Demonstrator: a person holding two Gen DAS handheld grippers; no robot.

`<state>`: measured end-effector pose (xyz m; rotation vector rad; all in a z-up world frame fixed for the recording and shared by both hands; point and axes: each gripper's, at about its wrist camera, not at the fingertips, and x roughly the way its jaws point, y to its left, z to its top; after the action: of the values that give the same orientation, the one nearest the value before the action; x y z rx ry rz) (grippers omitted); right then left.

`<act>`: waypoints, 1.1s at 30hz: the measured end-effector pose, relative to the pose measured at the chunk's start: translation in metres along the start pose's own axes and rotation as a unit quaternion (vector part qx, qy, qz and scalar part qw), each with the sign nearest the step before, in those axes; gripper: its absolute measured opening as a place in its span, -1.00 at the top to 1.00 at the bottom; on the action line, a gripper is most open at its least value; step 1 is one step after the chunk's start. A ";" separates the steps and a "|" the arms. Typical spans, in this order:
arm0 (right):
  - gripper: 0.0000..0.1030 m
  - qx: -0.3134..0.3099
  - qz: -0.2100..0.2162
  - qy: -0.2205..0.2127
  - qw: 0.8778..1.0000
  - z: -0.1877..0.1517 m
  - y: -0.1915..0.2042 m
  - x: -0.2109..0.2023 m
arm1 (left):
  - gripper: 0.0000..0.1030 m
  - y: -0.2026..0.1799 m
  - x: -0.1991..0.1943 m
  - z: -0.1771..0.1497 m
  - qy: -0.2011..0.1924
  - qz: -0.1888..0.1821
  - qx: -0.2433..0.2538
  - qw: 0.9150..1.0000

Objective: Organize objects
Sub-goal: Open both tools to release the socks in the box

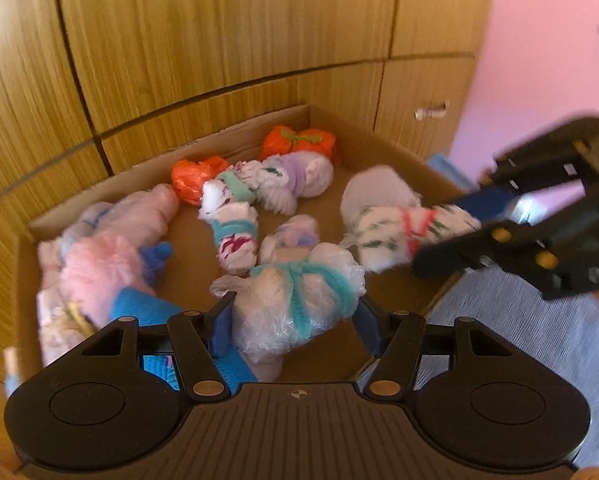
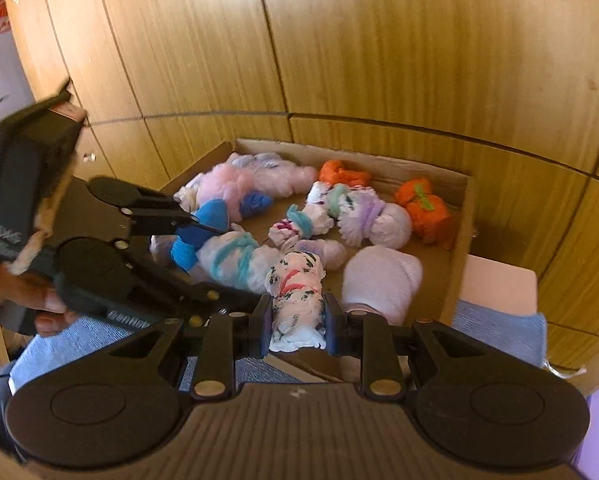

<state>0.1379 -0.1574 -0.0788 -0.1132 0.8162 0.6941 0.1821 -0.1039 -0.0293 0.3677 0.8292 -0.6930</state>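
Two grippers hang over an open cardboard box [image 1: 383, 136], each carrying one tied bundle; we read the scene from the fingers outward.

Nearest, in the left wrist view, the left gripper [image 1: 295, 320] clamps a clear plastic-wrapped bundle bound with teal yarn [image 1: 299, 304] between its blue pads [image 1: 219, 328]. Its jaws stand about half apart because the bundle is bulky. The bundle sits above the near edge of the box; whether it touches the floor we cannot tell.

In the right wrist view, the right gripper [image 2: 297, 324] is closed almost fully on a white floral cloth bundle tied with a red band [image 2: 297, 280]. We judge the narrow grip to follow from the slim, soft end it pinches. This bundle too is held over the near part of the box, beside a pale pink rounded bundle [image 2: 383, 276].

Farther in, loose bundles lie on the box floor: a fluffy pink one [image 1: 99, 276] with a blue yarn piece [image 1: 157, 254] at the left, white ones with teal and lilac ties [image 1: 235, 232] in the middle, and two orange plastic bundles [image 1: 299, 142] toward the far wall.

Beyond stand wooden cabinet doors [image 1: 219, 40].

We judge that both held bundles are being brought to the box for sorting among the rest; soft wrappings may slip on release.
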 end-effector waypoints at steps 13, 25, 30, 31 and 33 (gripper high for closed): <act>0.55 -0.044 -0.054 0.039 0.997 0.004 0.003 0.024 | -0.29 0.001 0.015 0.008 0.034 0.006 -0.018 0.999; 0.57 -0.063 -0.079 0.051 0.994 0.008 0.003 0.030 | -0.29 0.002 0.024 0.016 0.032 0.007 -0.047 0.998; 0.60 -0.061 -0.085 0.051 0.993 0.009 0.002 0.031 | -0.30 0.002 0.026 0.017 0.030 0.009 -0.058 0.998; 0.60 -0.059 -0.086 0.052 0.993 0.009 0.002 0.031 | -0.30 0.003 0.026 0.017 0.030 0.010 -0.060 0.998; 0.60 -0.056 -0.091 0.053 0.993 0.009 0.002 0.033 | -0.30 0.002 0.027 0.018 0.029 0.015 -0.065 0.997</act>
<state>0.1583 -0.1359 -0.0951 -0.3254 0.8560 0.5648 0.2064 -0.1231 -0.0391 0.2831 0.9165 -0.5991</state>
